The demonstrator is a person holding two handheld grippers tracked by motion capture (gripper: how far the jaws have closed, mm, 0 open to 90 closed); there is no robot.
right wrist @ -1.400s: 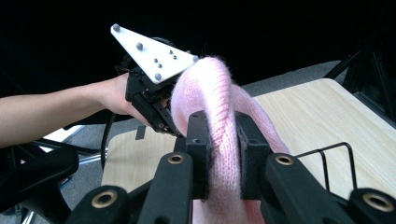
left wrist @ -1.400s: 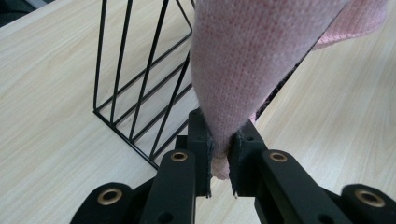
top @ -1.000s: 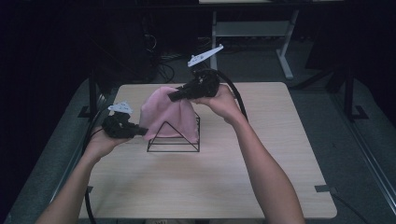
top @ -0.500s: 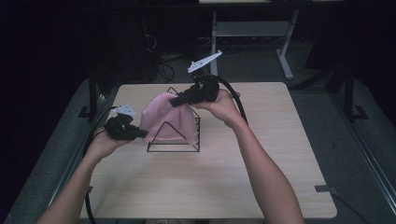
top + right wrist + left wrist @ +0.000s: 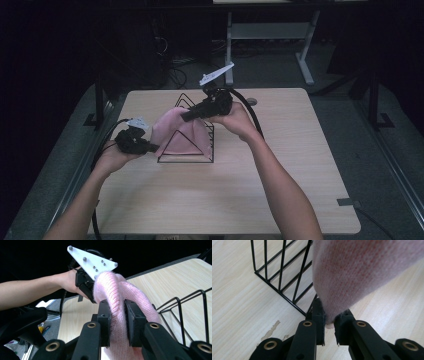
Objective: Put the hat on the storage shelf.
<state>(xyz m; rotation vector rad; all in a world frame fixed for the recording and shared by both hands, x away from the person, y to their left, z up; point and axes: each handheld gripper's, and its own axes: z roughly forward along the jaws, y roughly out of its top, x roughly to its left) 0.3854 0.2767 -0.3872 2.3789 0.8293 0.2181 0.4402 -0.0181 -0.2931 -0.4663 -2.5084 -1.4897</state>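
A pink knit cloth (image 5: pixel 180 134) lies draped over a black wire rack (image 5: pixel 186 161) at mid-table. My left gripper (image 5: pixel 152 146) is at the cloth's left lower edge and shut on it. The left gripper view shows the knit (image 5: pixel 362 272) pinched between the jaws (image 5: pixel 329 323), with the rack's bars (image 5: pixel 282 267) just beyond. My right gripper (image 5: pixel 186 117) is above the rack's top, shut on a raised fold of the cloth (image 5: pixel 117 290). In the right gripper view the knit bulges between its pads (image 5: pixel 117 315) and runs on to the left gripper (image 5: pixel 86 286).
The light wooden table (image 5: pixel 300 175) has bare room in front and to the right of the rack. The rack's far wires (image 5: pixel 186 99) stand uncovered behind the cloth. Dark floor, cables and a white desk frame (image 5: pixel 270 30) lie beyond the far edge.
The right gripper has come down a little with the fold. The cloth has drawn toward the left front, baring the rack's far end. The left gripper has barely moved.
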